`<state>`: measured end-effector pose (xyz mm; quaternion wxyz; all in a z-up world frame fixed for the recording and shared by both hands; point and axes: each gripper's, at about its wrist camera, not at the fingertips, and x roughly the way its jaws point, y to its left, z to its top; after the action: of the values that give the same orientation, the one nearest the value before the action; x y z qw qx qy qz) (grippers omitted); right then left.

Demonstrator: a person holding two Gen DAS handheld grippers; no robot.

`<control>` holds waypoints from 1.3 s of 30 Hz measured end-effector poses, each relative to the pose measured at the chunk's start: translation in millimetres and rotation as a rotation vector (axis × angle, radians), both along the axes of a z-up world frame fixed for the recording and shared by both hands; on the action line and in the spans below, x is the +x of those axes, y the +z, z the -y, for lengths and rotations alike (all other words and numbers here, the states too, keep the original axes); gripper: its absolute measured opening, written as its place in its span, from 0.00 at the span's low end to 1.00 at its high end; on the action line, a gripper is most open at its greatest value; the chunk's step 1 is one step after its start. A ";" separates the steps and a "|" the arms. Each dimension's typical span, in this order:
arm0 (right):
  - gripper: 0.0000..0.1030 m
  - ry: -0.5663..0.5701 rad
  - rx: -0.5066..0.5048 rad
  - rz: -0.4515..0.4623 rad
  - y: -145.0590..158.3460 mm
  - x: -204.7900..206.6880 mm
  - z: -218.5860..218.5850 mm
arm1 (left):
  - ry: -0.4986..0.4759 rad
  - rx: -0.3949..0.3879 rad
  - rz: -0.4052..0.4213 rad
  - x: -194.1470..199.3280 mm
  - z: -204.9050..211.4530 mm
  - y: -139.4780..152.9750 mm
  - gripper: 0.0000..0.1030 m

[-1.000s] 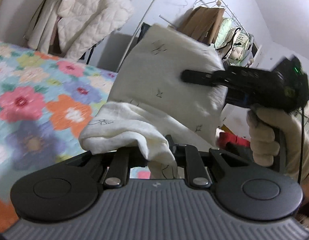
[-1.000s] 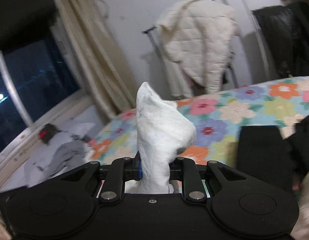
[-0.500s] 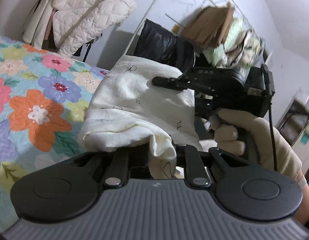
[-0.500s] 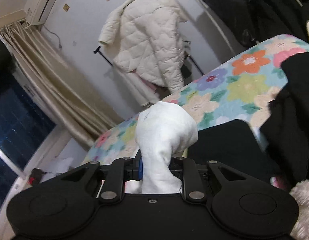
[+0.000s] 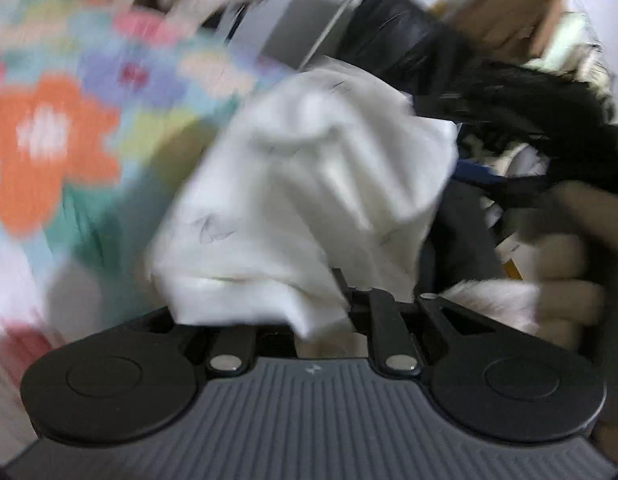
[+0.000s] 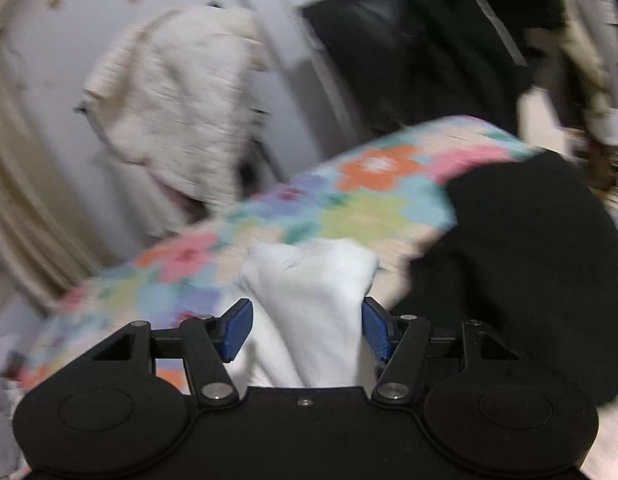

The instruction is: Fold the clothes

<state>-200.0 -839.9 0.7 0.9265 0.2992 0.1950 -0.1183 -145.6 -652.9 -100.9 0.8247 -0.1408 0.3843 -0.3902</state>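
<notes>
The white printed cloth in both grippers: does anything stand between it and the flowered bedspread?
Nothing visible blocks it. The white printed cloth has bare flowered bedspread just beyond it; the black garment lies to the right on the bed, apart. Both views are blurred.

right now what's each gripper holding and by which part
The left gripper pinches a bunched edge of the white garment. The right gripper is open, with a fold of the cloth lying loose between its blue pads.

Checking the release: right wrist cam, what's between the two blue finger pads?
In the right wrist view, a bunch of the white garment stands between the blue pads. The right gripper has its jaws spread, so it looks unclamped.
</notes>
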 end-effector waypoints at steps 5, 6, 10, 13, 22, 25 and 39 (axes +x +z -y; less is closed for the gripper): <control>0.62 -0.041 0.026 -0.053 -15.3 -35.2 -23.5 | 0.001 -0.002 0.053 -15.2 -6.4 1.5 0.15; 0.62 -0.049 0.031 -0.064 -18.3 -42.3 -28.2 | -0.007 -0.014 0.047 -15.3 -10.7 4.1 0.16; 0.63 -0.082 0.052 -0.106 -30.5 -70.4 -47.1 | -0.035 -0.060 0.090 -27.4 -44.1 30.0 0.33; 0.63 -0.107 0.074 -0.137 -40.9 -83.4 -56.3 | -0.009 -0.088 0.177 -36.5 -70.7 49.2 0.38; 0.63 -0.113 0.200 -0.214 -91.3 -59.0 -59.7 | -0.004 -0.048 0.256 13.4 -75.1 59.9 0.66; 0.35 -0.095 0.194 -0.143 -95.5 -57.1 -55.0 | -0.069 -0.005 0.193 31.9 -59.5 37.0 0.59; 0.22 -0.150 -0.294 -0.339 -59.8 -43.6 -73.5 | -0.065 0.215 0.333 -36.4 -22.6 24.7 0.09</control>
<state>-243.6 -766.3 -59.1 0.9028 0.1508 0.3057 -0.2622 -181.9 -630.3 -76.1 0.8741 0.0271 0.2863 -0.3914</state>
